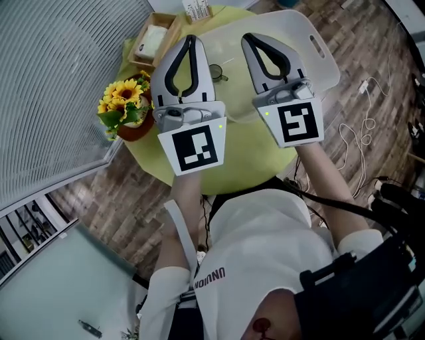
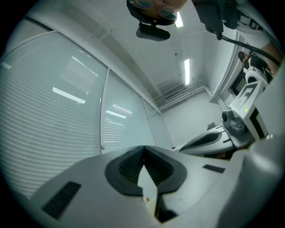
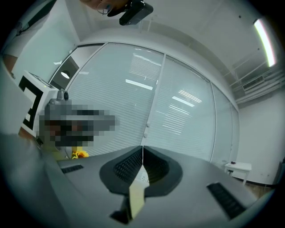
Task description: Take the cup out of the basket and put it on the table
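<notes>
Left gripper (image 1: pixel 191 40) closed, jaws tip to tip, nothing between them; its own view (image 2: pixel 143 150) confirms, aimed up at blinds and ceiling lights. Right gripper (image 1: pixel 248 38) also closed and empty; same in its view (image 3: pixel 142 149), pads meeting in front of the window blinds. Both are held side by side above the worktop (image 1: pixel 239 153), apart from each other and touching nothing.

Cup (image 1: pixel 217 72): one, small, clear glass with a handle. It is seen in the gap between the two grippers, standing upright on the yellow-green worktop just beside the left edge of the basket.

Containers:
- Basket (image 1: pixel 319 46): one, white plastic, with a handle slot at its right end, lying at the far right of the worktop. The right gripper covers much of its inside, so its contents cannot be told.
- Wooden box (image 1: pixel 170 32): one, far left of the worktop, holding a pale block (image 1: pixel 151 40).
- Flower pot (image 1: pixel 135 129): one, at the left rim, holding a bunch of sunflowers (image 1: pixel 123 93).

A printed carton (image 1: pixel 196 9) sits at the far edge, cut off by the frame. Cables (image 1: pixel 358 143) lie on the wooden floor to the right.
</notes>
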A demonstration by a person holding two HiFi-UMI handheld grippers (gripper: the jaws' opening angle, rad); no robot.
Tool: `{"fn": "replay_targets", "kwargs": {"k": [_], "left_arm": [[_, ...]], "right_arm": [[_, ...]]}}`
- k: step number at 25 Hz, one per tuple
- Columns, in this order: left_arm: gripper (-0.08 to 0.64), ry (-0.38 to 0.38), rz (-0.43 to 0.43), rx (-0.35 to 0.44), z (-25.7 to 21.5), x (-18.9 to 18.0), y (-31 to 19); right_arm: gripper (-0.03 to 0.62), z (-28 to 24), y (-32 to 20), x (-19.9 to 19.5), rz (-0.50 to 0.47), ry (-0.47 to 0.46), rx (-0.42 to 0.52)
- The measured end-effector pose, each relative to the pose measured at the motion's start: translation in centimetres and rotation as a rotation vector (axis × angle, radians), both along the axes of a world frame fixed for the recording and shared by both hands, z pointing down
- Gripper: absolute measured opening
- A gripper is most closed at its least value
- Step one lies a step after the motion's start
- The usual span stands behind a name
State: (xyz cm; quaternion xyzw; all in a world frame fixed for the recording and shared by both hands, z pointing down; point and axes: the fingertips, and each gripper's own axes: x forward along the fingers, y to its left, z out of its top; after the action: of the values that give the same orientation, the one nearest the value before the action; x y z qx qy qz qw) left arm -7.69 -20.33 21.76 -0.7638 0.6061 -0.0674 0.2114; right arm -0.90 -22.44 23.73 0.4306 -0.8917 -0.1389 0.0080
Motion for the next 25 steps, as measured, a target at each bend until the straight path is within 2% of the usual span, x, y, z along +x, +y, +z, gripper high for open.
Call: {"fn": "replay_targets", "kwargs": {"k": [4,5,8,10,22,23,25], "left_arm": [[0.012,-0.018,-0.011,0.000,0.2,-0.1,-0.8],[0.012,0.002,-0.016,0.001,0.3,-0.2,-0.9],[0.012,0.199,-0.048,0.003,0.5,-0.8,-1.4],[0.012,0.237,-0.060,-0.004,0.8,-1.1,-1.8],[0.012,0.220,-0.086,-0.059,3.2,-2.0,-3.2],[0.012,0.194,-0.085,-0.061,3.2,-2.0,-3.3],[0.012,0.061,-0.069,-0.073,3.4,-1.6,-3.3]], "right_arm": [[0.020,1.9,-1.7,-0.6,-0.055,0.091,-0.032],[0.020,2.5,-2.1,-0.9,-0.072,0.109,-0.054],[0.020,4.6,-3.4,-1.5,-0.120,0.127,-0.143],[0.020,5.6,-4.3,-1.7,-0.141,0.141,-0.170],[0.030,13.2,-6.3,-4.4,-0.341,0.384,-0.298],[0.041,13.7,-6.4,-4.4,-0.349,0.392,-0.306],[0.086,14.7,-6.5,-4.4,-0.363,0.411,-0.331]]}}
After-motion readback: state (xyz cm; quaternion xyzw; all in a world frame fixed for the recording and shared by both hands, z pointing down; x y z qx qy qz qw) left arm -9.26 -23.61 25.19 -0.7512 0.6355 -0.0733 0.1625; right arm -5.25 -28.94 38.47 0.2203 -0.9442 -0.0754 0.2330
